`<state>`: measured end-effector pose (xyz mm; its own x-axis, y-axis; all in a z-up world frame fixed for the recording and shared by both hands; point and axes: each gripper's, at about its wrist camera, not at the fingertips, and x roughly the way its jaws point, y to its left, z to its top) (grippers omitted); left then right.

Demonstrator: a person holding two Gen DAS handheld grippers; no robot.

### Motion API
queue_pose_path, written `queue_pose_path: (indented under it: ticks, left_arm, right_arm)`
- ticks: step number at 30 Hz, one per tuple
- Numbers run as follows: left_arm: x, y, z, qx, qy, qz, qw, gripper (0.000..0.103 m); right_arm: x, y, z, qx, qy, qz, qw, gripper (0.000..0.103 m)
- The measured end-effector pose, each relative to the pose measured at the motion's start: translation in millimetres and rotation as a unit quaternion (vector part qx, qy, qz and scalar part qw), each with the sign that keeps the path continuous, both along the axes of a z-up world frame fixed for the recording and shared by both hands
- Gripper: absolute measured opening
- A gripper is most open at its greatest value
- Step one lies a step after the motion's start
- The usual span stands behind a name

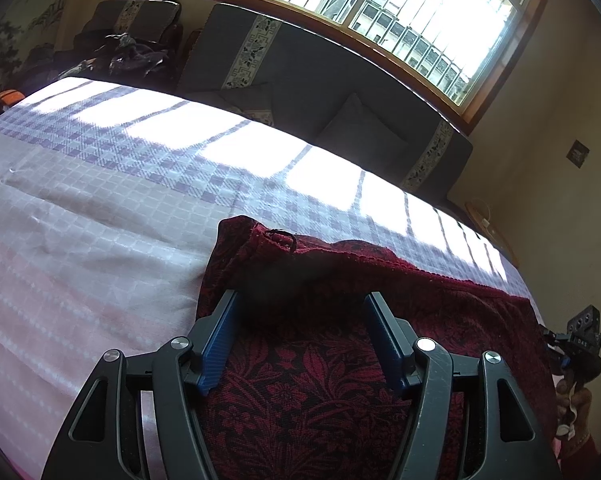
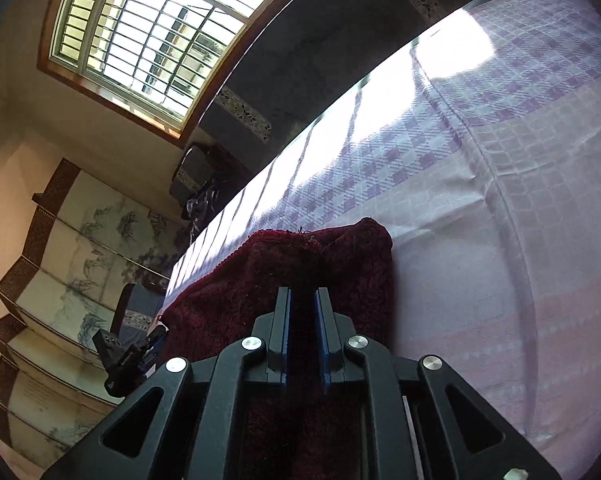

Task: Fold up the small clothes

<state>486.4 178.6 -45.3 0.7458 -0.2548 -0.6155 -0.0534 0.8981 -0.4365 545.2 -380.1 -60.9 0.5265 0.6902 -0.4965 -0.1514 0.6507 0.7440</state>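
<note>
A dark red garment (image 1: 320,384) with a black leaf pattern lies on a purple-and-white checked cloth (image 1: 100,208). My left gripper (image 1: 302,300) hangs low over the garment's left part with its blue pads wide apart and nothing pinched between them. My right gripper (image 1: 580,336) shows at the garment's right edge, with a hand under it. In the right wrist view the right gripper (image 2: 302,292) sits over the fuzzy red garment (image 2: 348,264), its pads a narrow gap apart and no cloth visibly caught. The left gripper (image 2: 128,356) is at the lower left there.
A dark grey sofa (image 1: 300,80) with patterned bands runs along the cloth's far edge under a barred window (image 1: 380,4). A chair with piled dark clothes (image 1: 136,56) stands at the far left. A painted folding screen (image 2: 68,264) lines the wall.
</note>
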Motion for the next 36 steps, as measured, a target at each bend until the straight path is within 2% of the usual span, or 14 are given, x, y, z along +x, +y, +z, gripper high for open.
queue_pose_path:
  ticks: [1,3,5,6,11,15,18,19,23,25,28,30,33,36]
  left_arm:
    - [-0.1,0.2,0.0,0.0,0.0,0.0,1.0,0.064]
    - [0.0,0.4,0.1,0.0,0.0,0.0,1.0,0.064]
    - [0.1,0.5,0.0,-0.001,0.0,0.0,1.0,0.064]
    - [-0.1,0.7,0.2,-0.003,-0.001,-0.001,1.0,0.064]
    - [-7.9,6.6,0.3,-0.049,-0.025,-0.01,0.9984,0.076]
    - [-6.7,1.5,1.6,-0.037,-0.02,-0.011,0.999,0.077]
    - [-6.0,0.5,1.5,-0.032,-0.017,-0.008,0.9993,0.077]
    - [-6.4,1.0,1.4,-0.034,-0.017,-0.008,0.9993,0.077]
    - [-6.1,1.5,1.1,-0.034,-0.017,-0.008,0.9993,0.077]
    - [-6.0,1.6,1.2,-0.035,-0.016,-0.008,0.9992,0.077]
    - [-5.9,1.5,1.2,-0.035,-0.016,-0.007,0.9992,0.077]
    - [-5.5,1.5,1.1,-0.032,-0.015,-0.007,0.9993,0.077]
    - [-4.0,-0.4,1.2,-0.025,-0.011,-0.007,0.9996,0.077]
    - [-3.0,-1.3,0.9,-0.021,-0.008,-0.007,0.9997,0.077]
  right_arm:
    - [0.8,5.8,0.4,0.005,0.001,0.01,1.0,0.047]
    - [3.0,20.0,1.4,0.002,0.001,0.022,1.0,0.055]
    - [3.2,30.9,4.1,-0.042,-0.005,0.018,0.999,0.013]
    - [2.7,35.0,5.4,-0.063,-0.003,0.016,0.998,0.006]
    - [-24.5,23.7,36.4,-0.116,-0.065,-0.035,0.99,0.005]
    - [-15.6,27.7,16.0,-0.163,-0.044,-0.027,0.985,0.004]
    - [-11.2,26.8,7.7,-0.143,-0.053,-0.038,0.988,0.006]
    - [-8.9,27.2,5.1,-0.136,-0.05,-0.04,0.989,0.012]
    - [-9.7,15.2,0.4,-0.129,-0.03,-0.056,0.99,0.018]
    - [-20.9,9.8,13.8,-0.149,-0.045,-0.086,0.984,0.023]
    - [-39.0,19.0,48.8,-0.198,-0.096,-0.11,0.969,0.023]
    - [-40.0,43.8,69.0,-0.232,-0.123,-0.069,0.962,0.023]
    - [-32.4,94.9,78.3,-0.321,-0.147,-0.006,0.935,0.023]
    - [-8.7,112.2,55.8,-0.361,-0.106,0.016,0.926,0.019]
